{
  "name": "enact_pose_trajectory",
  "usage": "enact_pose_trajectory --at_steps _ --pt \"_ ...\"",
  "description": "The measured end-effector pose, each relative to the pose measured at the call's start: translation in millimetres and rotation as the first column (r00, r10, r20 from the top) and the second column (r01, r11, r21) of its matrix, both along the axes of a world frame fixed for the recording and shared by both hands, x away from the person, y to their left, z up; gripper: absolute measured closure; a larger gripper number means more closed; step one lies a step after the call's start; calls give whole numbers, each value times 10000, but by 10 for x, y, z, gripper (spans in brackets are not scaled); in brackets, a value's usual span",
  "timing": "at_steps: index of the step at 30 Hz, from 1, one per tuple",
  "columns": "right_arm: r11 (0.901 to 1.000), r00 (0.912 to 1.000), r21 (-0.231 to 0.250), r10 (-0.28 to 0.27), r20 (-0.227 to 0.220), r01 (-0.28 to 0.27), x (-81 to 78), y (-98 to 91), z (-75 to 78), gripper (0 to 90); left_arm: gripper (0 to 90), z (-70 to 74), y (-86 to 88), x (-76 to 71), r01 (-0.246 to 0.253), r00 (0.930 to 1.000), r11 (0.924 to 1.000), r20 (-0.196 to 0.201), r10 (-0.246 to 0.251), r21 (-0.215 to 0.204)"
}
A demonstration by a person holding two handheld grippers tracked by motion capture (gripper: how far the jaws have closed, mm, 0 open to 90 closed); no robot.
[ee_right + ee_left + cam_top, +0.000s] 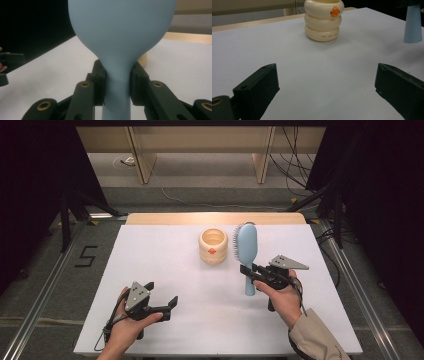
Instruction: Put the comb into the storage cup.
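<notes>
The right gripper (pixel 248 271) was clamped on the neck of the light-blue hairbrush (pixel 247 247), just below its head, and the brush appeared to be lifted clear of the white table (pixel 165 250), though the high view left that uncertain. Just left of the brush stood the cream ringed cup (pixel 213 246), near the far edge. The left gripper (pixel 162 296) hovered near the front edge, jaws wide apart and empty, with bare tabletop between it and the cup.

"5" on floor (pixel 86 256) (black tape).
</notes>
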State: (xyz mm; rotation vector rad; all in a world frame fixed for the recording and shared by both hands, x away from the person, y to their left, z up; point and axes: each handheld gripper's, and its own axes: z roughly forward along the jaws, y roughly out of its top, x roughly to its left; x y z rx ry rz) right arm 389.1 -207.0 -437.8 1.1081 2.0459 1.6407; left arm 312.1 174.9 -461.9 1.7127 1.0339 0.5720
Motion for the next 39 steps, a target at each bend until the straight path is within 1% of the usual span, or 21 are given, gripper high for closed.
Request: enact_pose_trajectory --at_steps 1,3,4,5,6,7,9,10,11,12,14,20,22,23,30,36,39 --pt "10000 10000 0 0 0 0 0 0 0 704 46 10 -23 3 78 10000 10000 29 -78 23" --pt "9999 9999 29 128 25 -128 -21 71 1 703 55 22 -73 10 232 9997 9997 21 -232 30" --pt "9999 9999 46 154 28 -154 -26 92 0 704 57 30 -129 17 406 9992 9992 35 -406 42" --pt "9999 9999 46 154 28 -154 -26 92 0 704 58 30 -129 17 406 9992 9992 35 -406 42" --pt "9997 9998 88 214 8 -214 -34 130 -3 704 58 36 -190 24 588 9983 9982 55 -588 104" --pt "9996 9997 108 244 7 -245 -37 149 -6 703 59 36 -190 24 588 9983 9982 55 -588 104" --pt "9994 9995 135 313 -10 -313 -45 186 -13 704 59 47 -285 30 821 9966 9965 90 -822 147" --pt "9994 9995 163 320 -8 -320 -50 206 -16 703 60 47 -285 30 821 9966 9965 90 -822 147" --pt "9992 9993 181 360 -28 -360 -54 225 -20 704 61 55 -346 36 984 9951 9949 109 -986 202" --pt "9992 9993 181 360 -28 -360 -54 225 -20 704 61 55 -346 36 984 9951 9949 109 -986 202" --pt "9989 9990 175 436 -4 -436 -61 261 -27 703 62 59 -415 39 1114 9937 9936 117 -1116 170" --pt "9981 9984 237 569 28 -570 -83 345 -34 704 68 70 -608 50 1574 9874 9871 107 -1578 291" --pt "9980 9983 240 588 29 -589 -91 362 -34 704 70 74 -700 54 1789 9837 9833 106 -1793 337" --pt "9980 9983 240 588 29 -589 -91 362 -34 704 71 74 -700 54 1789 9837 9833 106 -1793 337" --pt "9969 9972 250 749 68 -751 -118 435 -36 704 79 74 -902 85 2163 9762 9756 64 -2167 367" --pt "9959 9962 228 872 67 -874 -132 472 -36 704 93 57 -1000 111 2283 9735 9730 50 -2286 347" --pt "9954 9956 232 928 84 -930 -145 503 -36 704 102 36 -1065 120 2412 9704 9699 6 -2414 336"
